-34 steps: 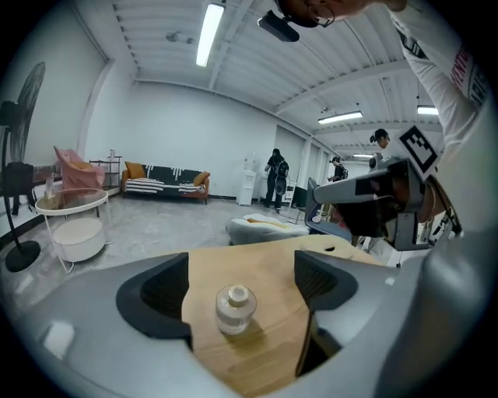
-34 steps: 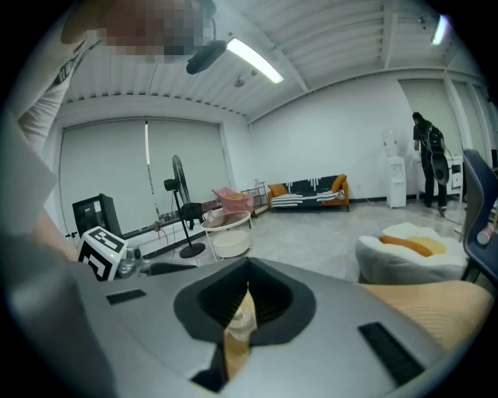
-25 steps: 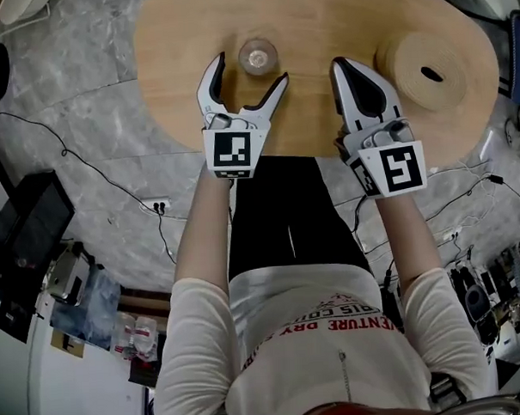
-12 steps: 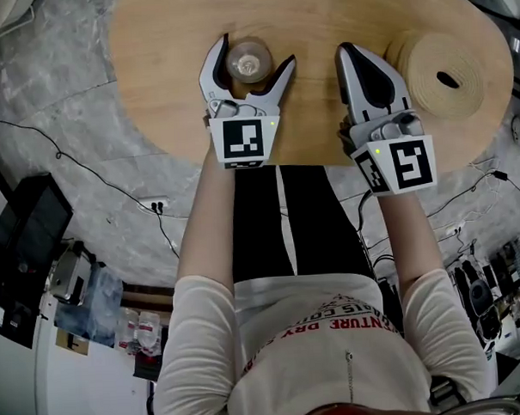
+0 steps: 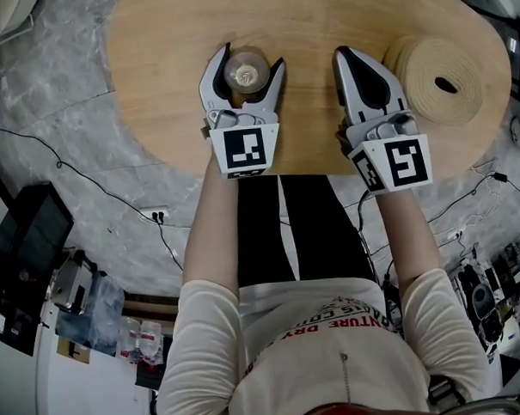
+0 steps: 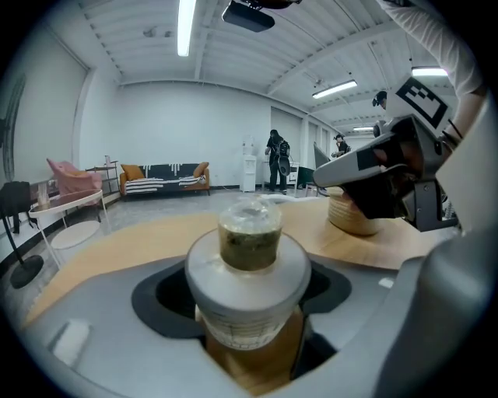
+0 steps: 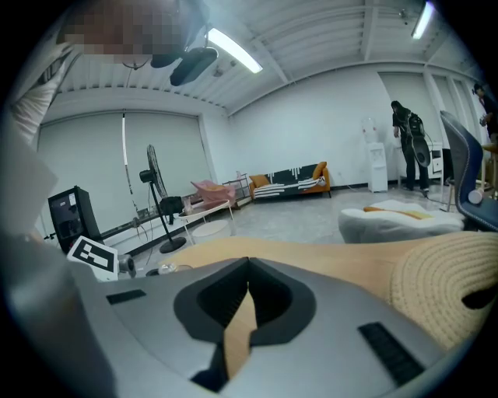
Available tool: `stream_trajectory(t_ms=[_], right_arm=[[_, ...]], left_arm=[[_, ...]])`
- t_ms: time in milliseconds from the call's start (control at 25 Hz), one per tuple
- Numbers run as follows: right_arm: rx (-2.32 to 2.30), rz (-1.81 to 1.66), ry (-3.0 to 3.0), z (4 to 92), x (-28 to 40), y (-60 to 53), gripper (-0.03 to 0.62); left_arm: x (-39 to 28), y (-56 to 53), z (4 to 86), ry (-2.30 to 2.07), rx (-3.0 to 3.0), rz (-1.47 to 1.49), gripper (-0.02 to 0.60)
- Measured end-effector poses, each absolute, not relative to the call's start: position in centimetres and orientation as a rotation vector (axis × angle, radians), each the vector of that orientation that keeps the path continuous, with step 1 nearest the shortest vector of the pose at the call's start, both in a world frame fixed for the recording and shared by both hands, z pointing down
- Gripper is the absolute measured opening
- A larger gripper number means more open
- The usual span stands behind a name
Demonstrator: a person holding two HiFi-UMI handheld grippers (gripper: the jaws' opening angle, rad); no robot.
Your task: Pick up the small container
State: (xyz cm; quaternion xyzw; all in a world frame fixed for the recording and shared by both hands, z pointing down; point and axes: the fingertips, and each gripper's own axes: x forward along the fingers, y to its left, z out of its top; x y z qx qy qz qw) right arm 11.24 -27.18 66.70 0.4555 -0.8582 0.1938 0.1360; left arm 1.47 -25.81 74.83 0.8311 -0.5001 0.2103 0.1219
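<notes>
The small container (image 5: 246, 72), a clear jar with a white lid and brownish contents, stands upright on the wooden table (image 5: 321, 19). My left gripper (image 5: 250, 60) reaches around it, one jaw on each side. Its jaws have just been closing; in the left gripper view the container (image 6: 249, 280) sits deep between them, with dark gaps still showing beside the lid. My right gripper (image 5: 346, 56) rests low over the table to the right, shut with nothing in it, only a thin slit between its jaws (image 7: 247, 272).
A coiled woven mat (image 5: 444, 81) lies on the table right of my right gripper and fills the right edge of the right gripper view (image 7: 451, 295). The table's near edge runs just under both marker cubes. Cables and equipment lie on the grey floor around.
My left gripper slid forward until the container stood between its jaws, then the jaws narrowed around it. Both grippers sank slightly toward the table.
</notes>
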Motion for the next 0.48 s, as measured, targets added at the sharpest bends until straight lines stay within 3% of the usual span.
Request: stream_trajectory(t_ms=[480], right_arm=[[1.297,0.584,-2.458,64.3,11.3,-25.4,-0.014]], left_arm=[[2.1,-23.5,73.3,-1.303,2.449,0.746,0.341]])
